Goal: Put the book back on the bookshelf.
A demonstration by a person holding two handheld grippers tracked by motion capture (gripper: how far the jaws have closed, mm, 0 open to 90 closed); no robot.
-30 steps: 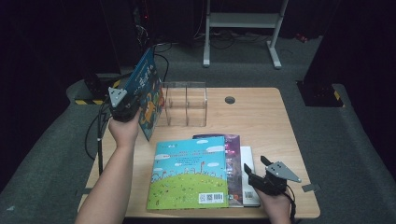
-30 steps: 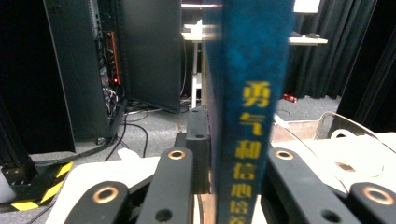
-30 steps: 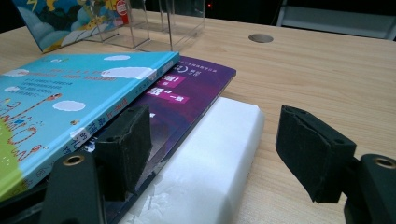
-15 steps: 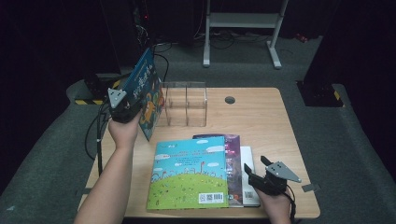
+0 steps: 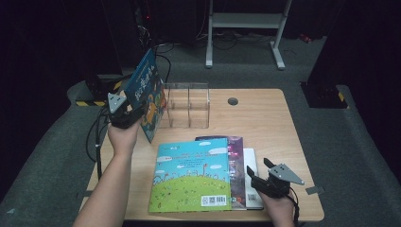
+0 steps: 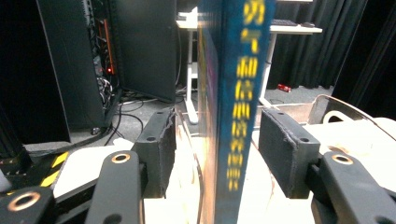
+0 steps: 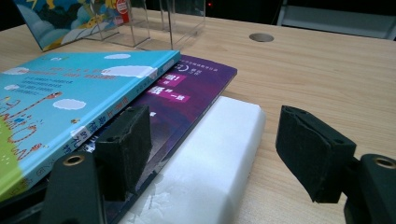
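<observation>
Jaws just opened around one upright book [image 5: 147, 94] — three books [image 5: 194, 174] stacked flat.

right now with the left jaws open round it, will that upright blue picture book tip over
Probably: the blue picture book stands tilted on its lower edge beside the clear acrylic rack. The left gripper has just been opening, pads clear of its spine. It looks thin, stiff and light.
</observation>
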